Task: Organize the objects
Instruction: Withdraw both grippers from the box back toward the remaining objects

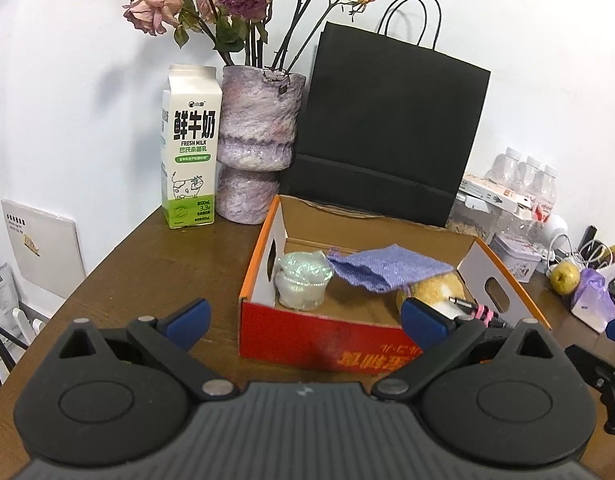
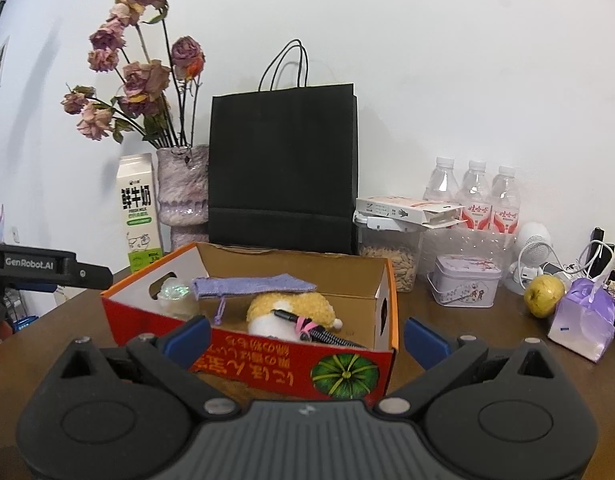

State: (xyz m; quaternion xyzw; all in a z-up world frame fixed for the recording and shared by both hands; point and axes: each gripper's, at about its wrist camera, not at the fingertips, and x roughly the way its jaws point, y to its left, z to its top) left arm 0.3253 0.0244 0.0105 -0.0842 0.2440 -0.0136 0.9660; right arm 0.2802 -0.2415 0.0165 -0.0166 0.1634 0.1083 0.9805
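Each gripper, left gripper (image 1: 303, 314) and right gripper (image 2: 305, 338), has a ribbed grey body, 2 round black housings, silver pivot screws and blue-padded fingers (image 2: 187, 338). White "GenRobot.AI" lettering marks the left one's black side.

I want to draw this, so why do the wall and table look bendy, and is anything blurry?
Left wrist view: the fisheye lens curves the table edge and darkens the picture's corners; the milk carton print is sharp. Right wrist view: same bending, and the black bag is too dark to show detail.
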